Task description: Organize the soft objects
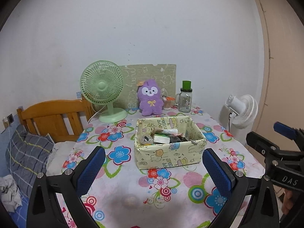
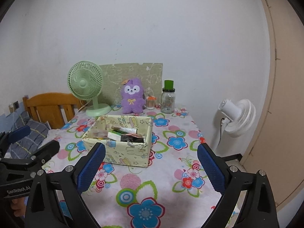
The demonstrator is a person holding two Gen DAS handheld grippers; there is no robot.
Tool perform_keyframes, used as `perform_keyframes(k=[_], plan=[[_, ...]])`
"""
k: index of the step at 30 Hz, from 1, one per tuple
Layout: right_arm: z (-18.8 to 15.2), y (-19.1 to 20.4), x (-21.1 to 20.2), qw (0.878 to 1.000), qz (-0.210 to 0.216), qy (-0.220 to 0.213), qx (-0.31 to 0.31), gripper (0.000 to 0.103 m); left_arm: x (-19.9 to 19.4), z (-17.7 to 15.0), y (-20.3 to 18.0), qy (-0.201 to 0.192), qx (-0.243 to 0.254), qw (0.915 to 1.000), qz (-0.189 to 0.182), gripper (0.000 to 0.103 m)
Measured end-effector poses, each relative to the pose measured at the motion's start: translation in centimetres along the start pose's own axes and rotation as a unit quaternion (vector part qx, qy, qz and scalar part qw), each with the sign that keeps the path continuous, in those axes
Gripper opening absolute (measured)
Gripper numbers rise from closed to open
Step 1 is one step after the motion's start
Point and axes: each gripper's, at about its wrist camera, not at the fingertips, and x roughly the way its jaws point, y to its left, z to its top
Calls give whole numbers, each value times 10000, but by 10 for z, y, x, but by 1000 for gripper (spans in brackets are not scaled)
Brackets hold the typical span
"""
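A purple plush toy [image 1: 151,97] sits upright at the back of the flowered table [image 1: 163,186], against a green board; it also shows in the right wrist view [image 2: 132,96]. A pale yellow fabric box [image 1: 169,142] with small packets inside stands mid-table, also seen in the right wrist view [image 2: 121,142]. My left gripper [image 1: 153,169] is open and empty, hovering in front of the box. My right gripper [image 2: 151,166] is open and empty, in front of the box and a little to its right. Each gripper shows at the edge of the other's view.
A green desk fan [image 1: 103,93] stands back left. A glass jar with a green lid [image 1: 185,99] and a cotton-swab pot [image 1: 168,103] stand back right. A white floor fan [image 1: 241,110] is right of the table. A wooden headboard [image 1: 51,117] and bedding lie left.
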Motion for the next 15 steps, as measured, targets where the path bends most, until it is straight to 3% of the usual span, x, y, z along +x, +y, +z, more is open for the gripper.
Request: perform_keyframes(k=[6, 15], plan=[[-4, -1, -4, 9999, 82, -70, 43, 99, -3, -4, 5, 66, -299, 9995, 67, 103], [-6, -3, -3, 9998, 120, -50, 147, 99, -6, -8, 7, 64, -370, 9993, 52, 103]])
